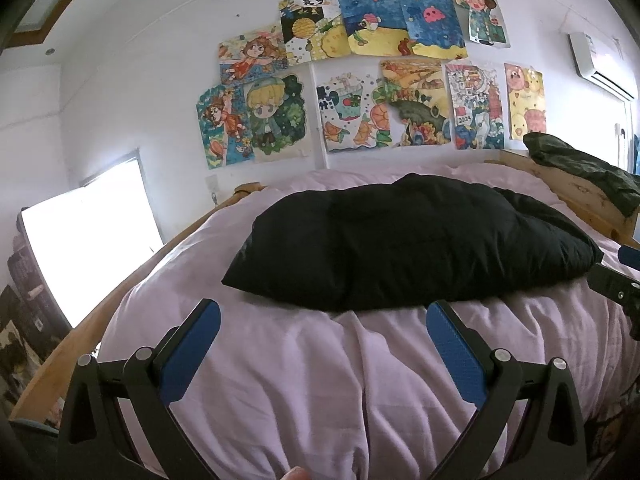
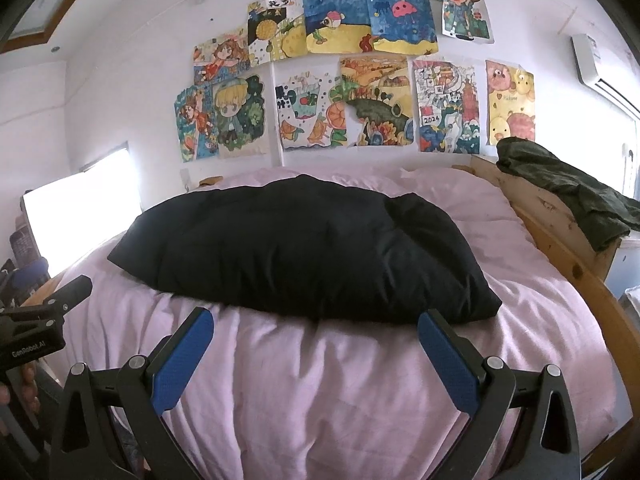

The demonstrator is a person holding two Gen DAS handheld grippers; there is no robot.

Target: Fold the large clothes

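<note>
A black puffy garment lies folded into a thick bundle in the middle of a bed with a pale pink cover. My left gripper hovers just short of its near edge, jaws wide apart, nothing between the blue pads. My right gripper is likewise open in front of the garment's near edge, empty. In the right wrist view the left gripper's black body shows at the left edge. The right gripper's body shows at the right edge of the left wrist view.
A wooden bed frame runs along the right side, with a dark green garment draped over its headboard. Colourful drawings cover the wall behind. A bright window is at left, and an air conditioner at upper right.
</note>
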